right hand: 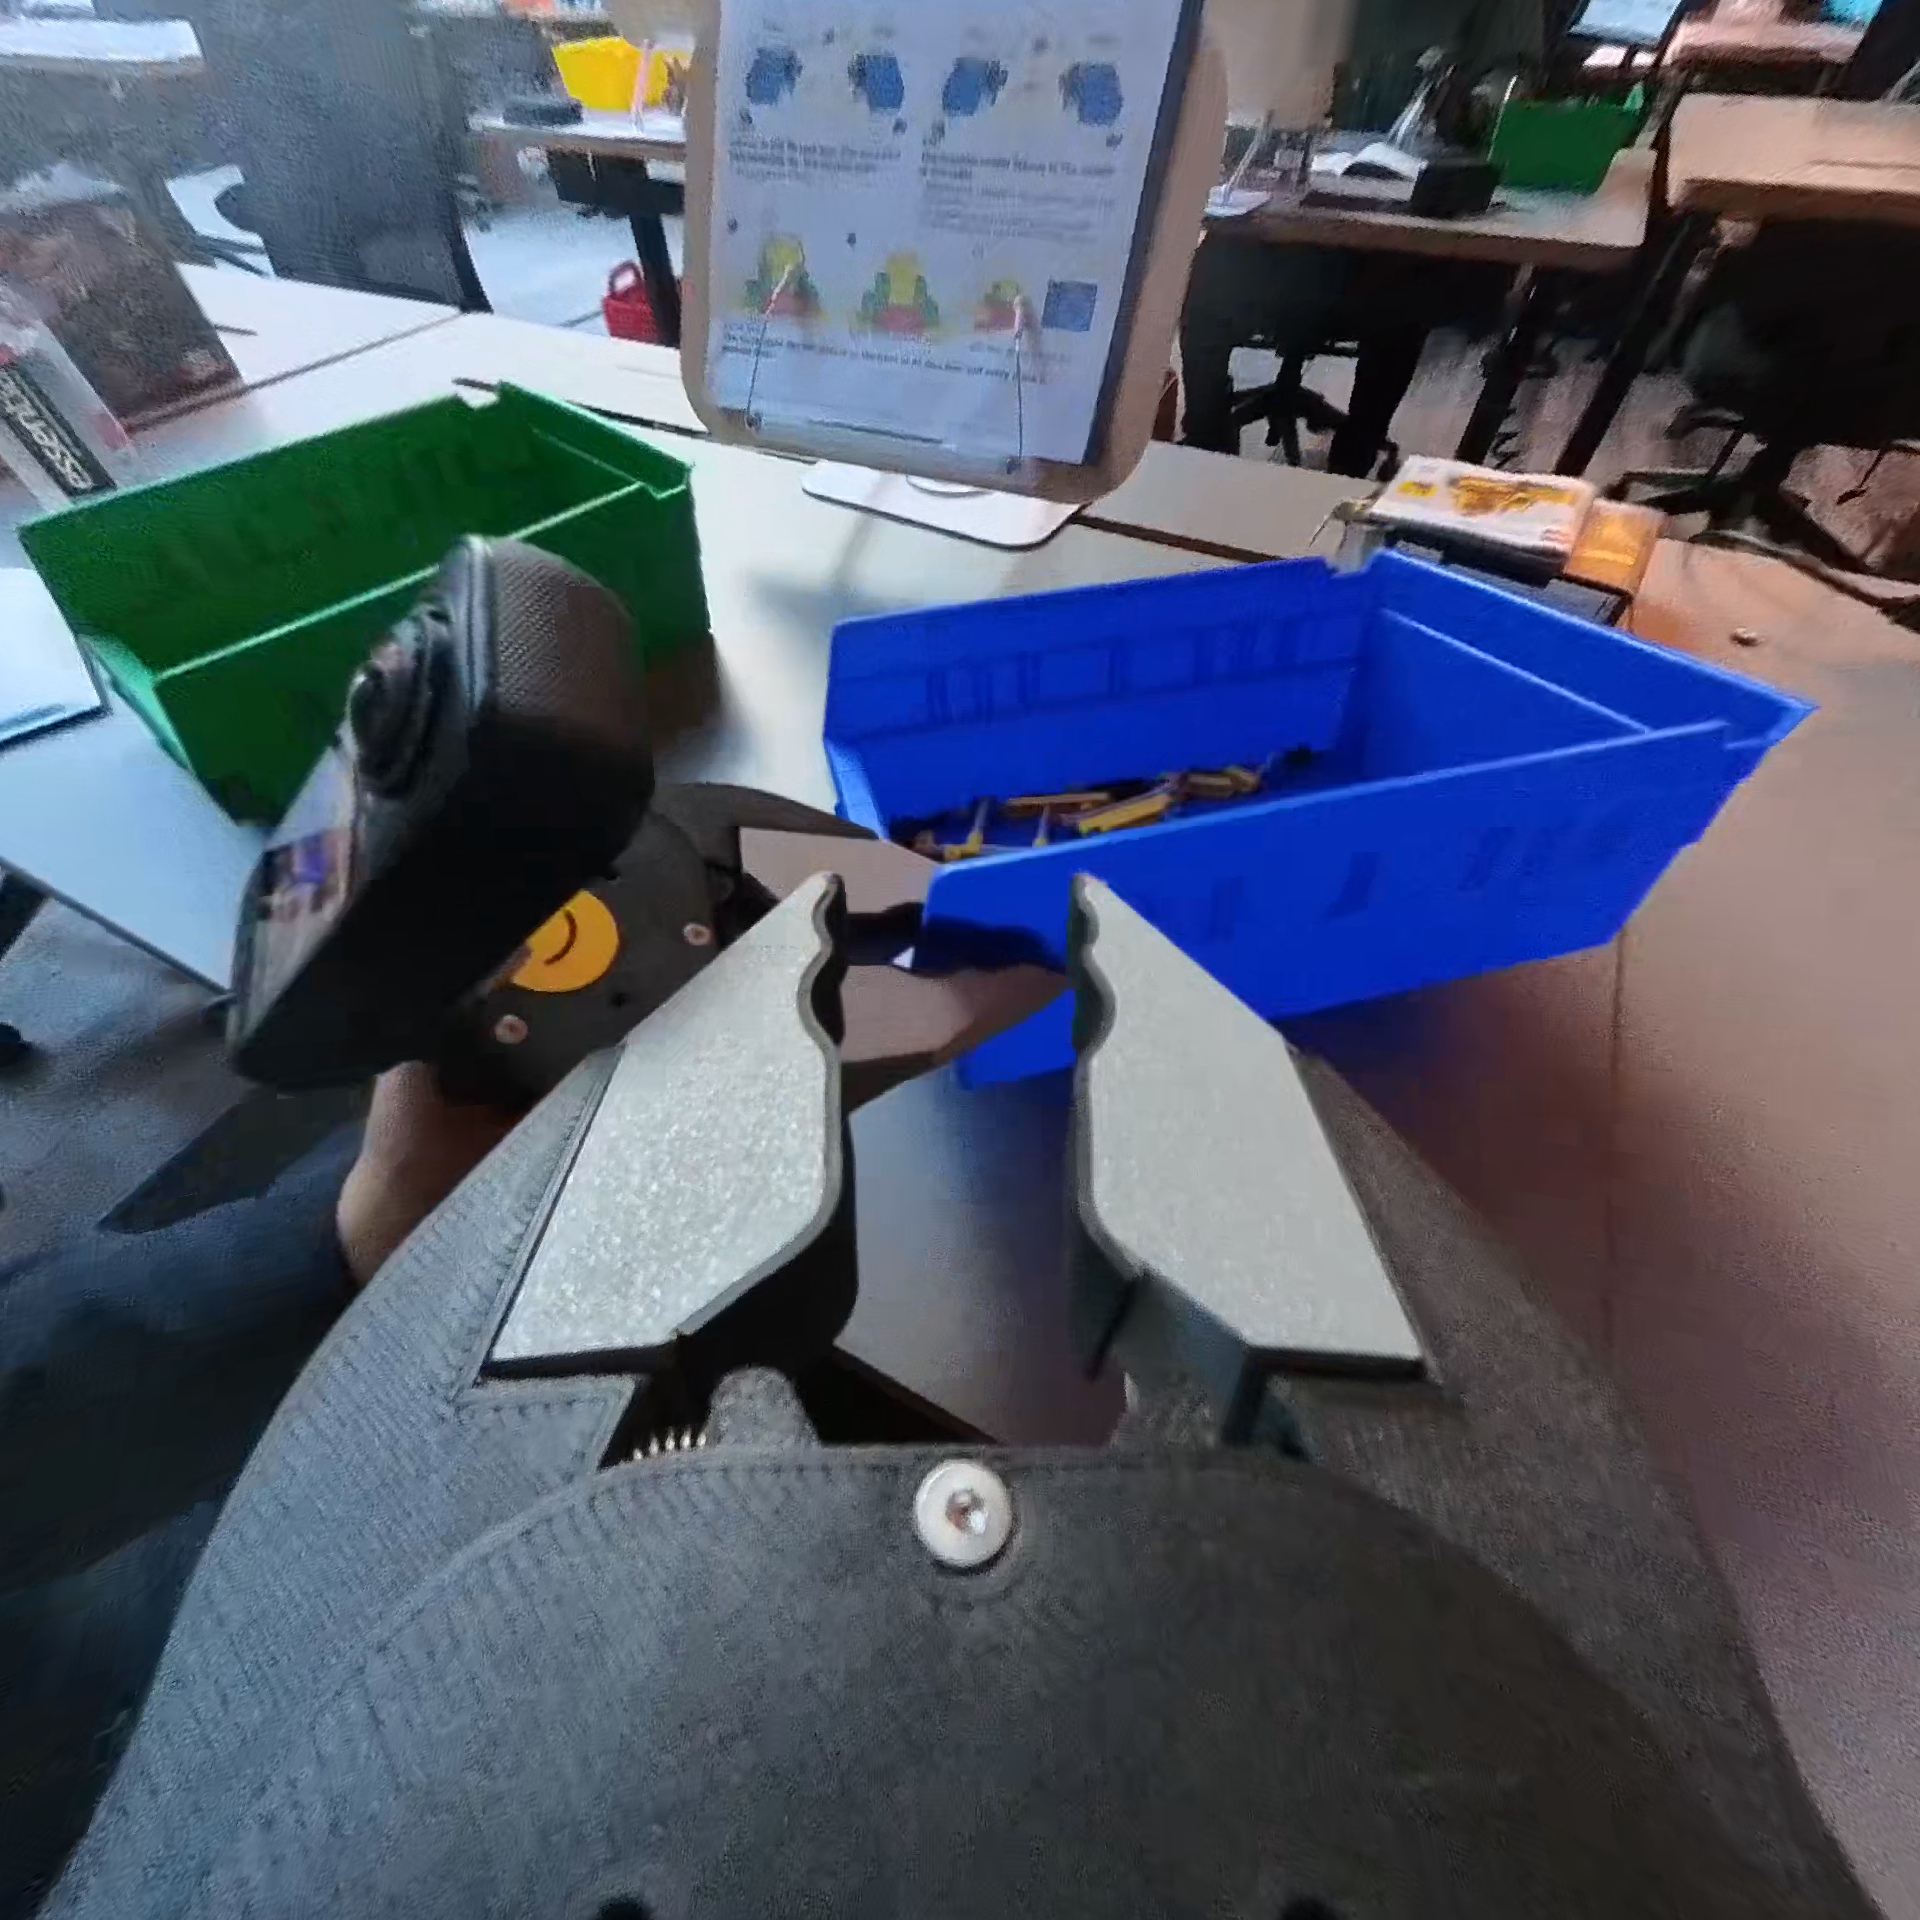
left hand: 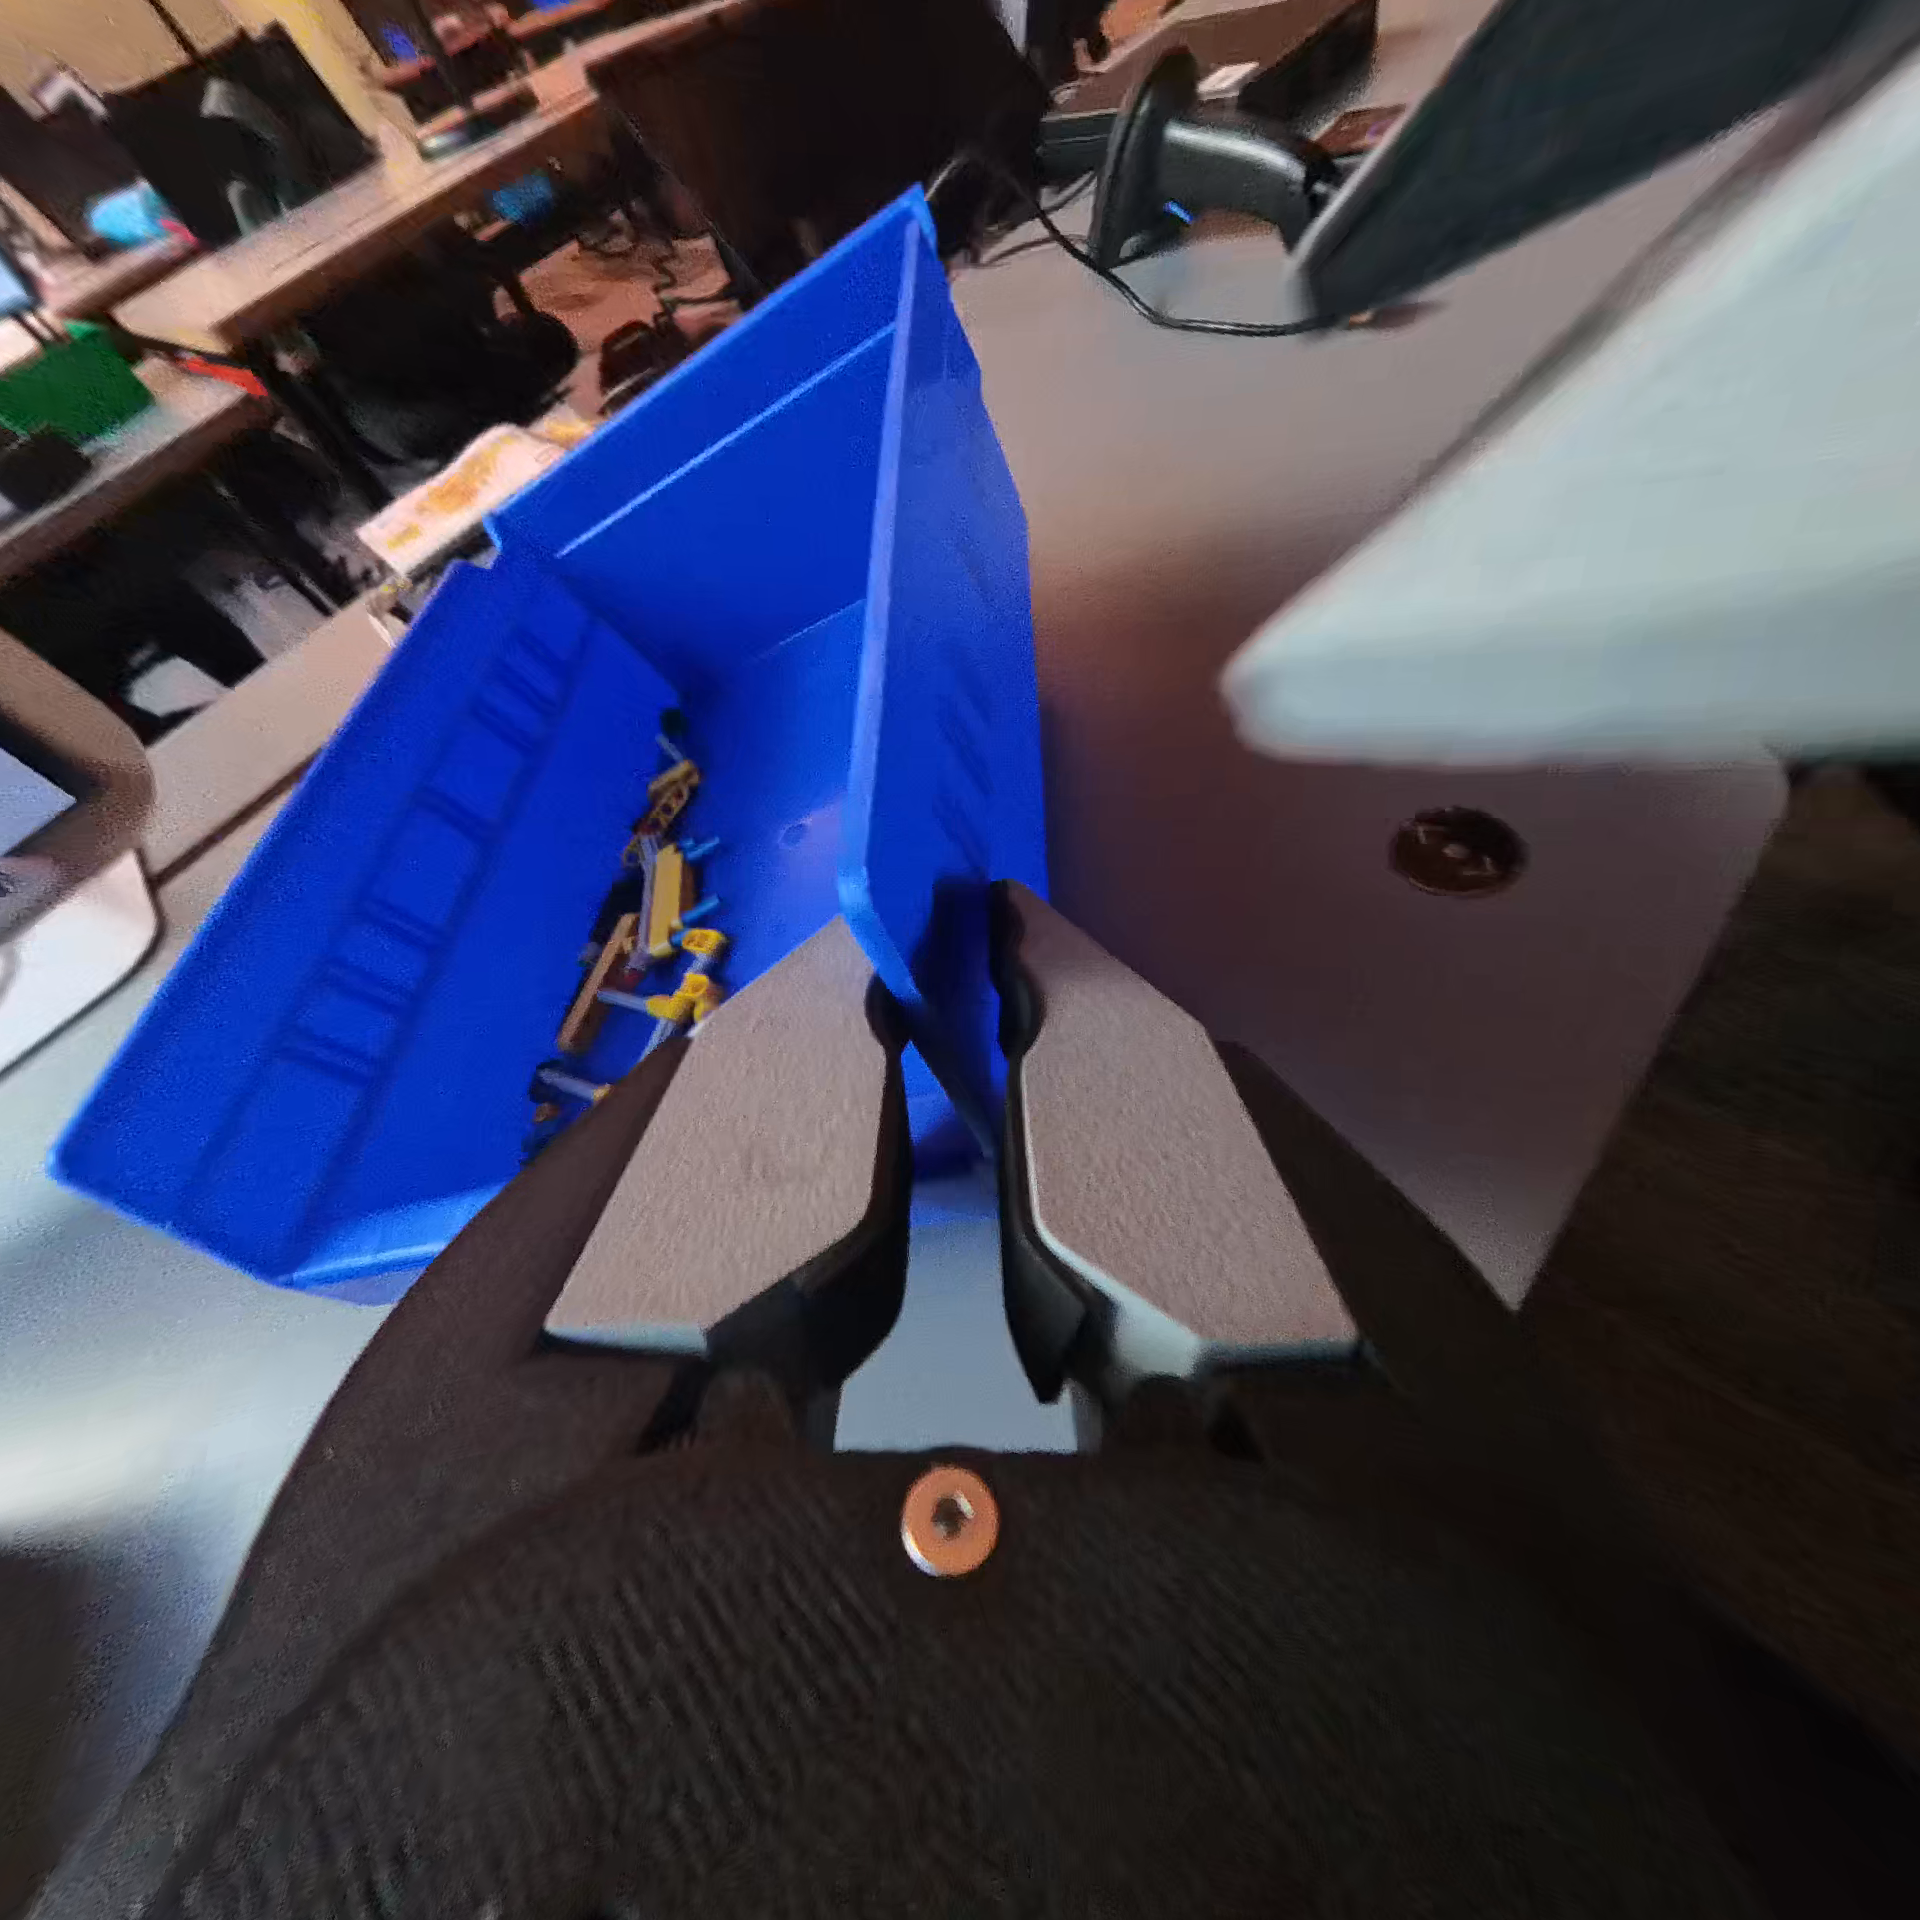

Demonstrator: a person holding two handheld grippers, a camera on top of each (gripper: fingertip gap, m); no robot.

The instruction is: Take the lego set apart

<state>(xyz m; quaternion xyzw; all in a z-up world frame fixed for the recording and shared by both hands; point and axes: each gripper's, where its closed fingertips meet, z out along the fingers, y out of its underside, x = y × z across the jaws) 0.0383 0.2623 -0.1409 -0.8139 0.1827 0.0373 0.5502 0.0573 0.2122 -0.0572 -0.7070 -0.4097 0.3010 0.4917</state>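
A blue plastic bin (left hand: 436, 935) holds several loose yellow, grey and black lego pieces (left hand: 655, 914). My left gripper (left hand: 951, 956) is shut on the bin's near side wall and holds the bin tilted off the table. In the right wrist view the blue bin (right hand: 1351, 914) sits tipped, with the lego pieces (right hand: 1101, 805) inside. The left gripper (right hand: 914, 935), held by a hand, clamps the bin's corner there. My right gripper (right hand: 951, 904) is open and empty, just in front of the bin's near wall.
A green bin (right hand: 364, 582) stands on the grey table (right hand: 769, 540) to the left. A tablet on a stand (right hand: 935, 229) with pictures stands behind. A booklet (right hand: 1486, 509) lies at the table's far right edge. A monitor base (left hand: 1558, 582) is to the right in the left wrist view.
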